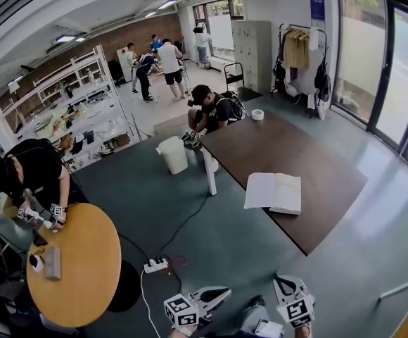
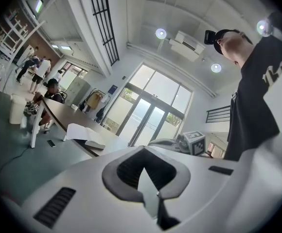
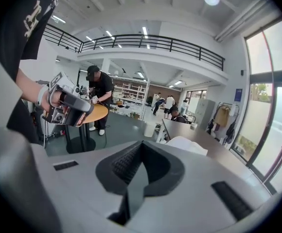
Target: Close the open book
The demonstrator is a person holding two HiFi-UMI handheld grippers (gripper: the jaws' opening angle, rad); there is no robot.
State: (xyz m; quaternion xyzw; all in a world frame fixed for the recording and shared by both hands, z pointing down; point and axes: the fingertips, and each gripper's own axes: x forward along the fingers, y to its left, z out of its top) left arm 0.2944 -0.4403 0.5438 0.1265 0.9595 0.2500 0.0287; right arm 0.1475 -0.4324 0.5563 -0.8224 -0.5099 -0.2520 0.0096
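The open book [image 1: 273, 192] lies flat on the brown worktop [image 1: 323, 153], well apart from both grippers. The left gripper [image 1: 221, 293] and right gripper [image 1: 281, 282] have their jaws pressed together, empty, above the floor.

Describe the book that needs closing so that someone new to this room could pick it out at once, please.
Look to the long dark brown table beside the glass doors. Near its closer end lies the book, open with its white pages facing up. The only other thing on that tabletop is a small white roll of tape at the far end.
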